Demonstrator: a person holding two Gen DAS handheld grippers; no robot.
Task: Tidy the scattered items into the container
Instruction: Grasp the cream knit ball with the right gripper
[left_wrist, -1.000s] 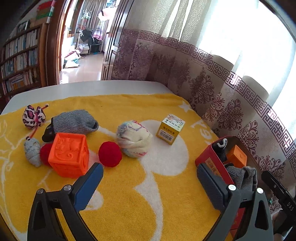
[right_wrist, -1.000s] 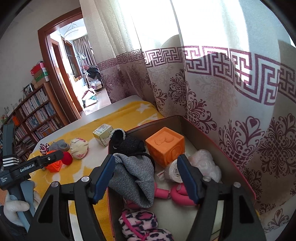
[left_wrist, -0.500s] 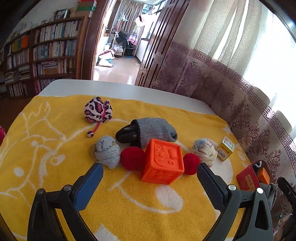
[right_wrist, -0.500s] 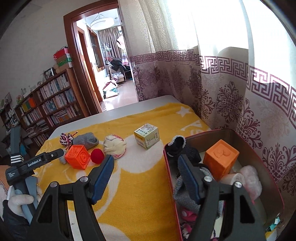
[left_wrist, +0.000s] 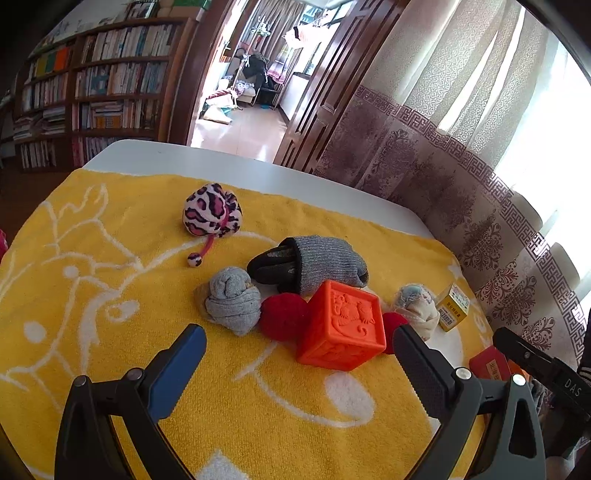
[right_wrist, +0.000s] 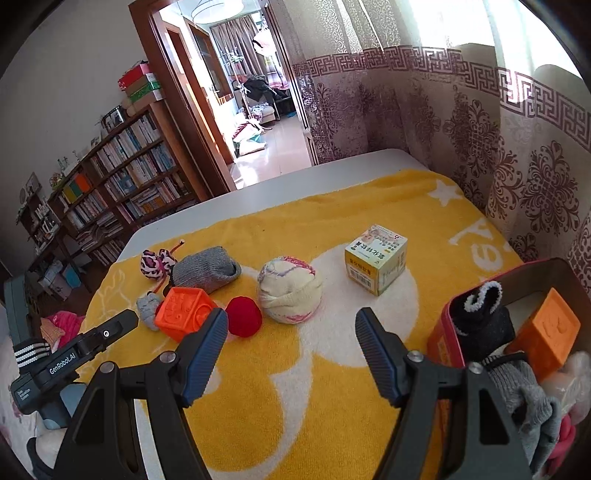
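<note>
**Status: Container Partly Filled, Eight Items Left on the Surface**

The container (right_wrist: 448, 325), a red-walled box, sits at the right edge of the yellow towel (right_wrist: 332, 387) that covers the surface. It already holds an orange cube (right_wrist: 546, 332), a black sock with a white cuff (right_wrist: 484, 317), a grey knit piece (right_wrist: 524, 387), something pink and some pale material. These items count as tidied.

Eight items lie outside the container:

- a small yellow carton (right_wrist: 376, 258), nearest the container but apart from it;
- a cream sock ball (right_wrist: 290, 290), left of the carton;
- a red ball (right_wrist: 243, 315), just beside the sock ball;
- an orange embossed cube (left_wrist: 341, 326), with a second red ball (left_wrist: 282, 315) touching its left side;
- a grey sock roll (left_wrist: 232, 302);
- a grey sock with a black one tucked inside (left_wrist: 314, 264), behind the cube;
- a leopard-print pouch (left_wrist: 212, 210) with a pink cord, farthest back.

The left gripper (left_wrist: 299, 363) is wide open and holds nothing; it points down at the orange embossed cube. The right gripper (right_wrist: 290, 354) is likewise wide open and empty, aimed at the towel between the red ball and the carton.

Judgement: the task is somewhat under halfway. No pickup is in progress; the likely next step is a grasp on the cube or the sock ball.
</note>
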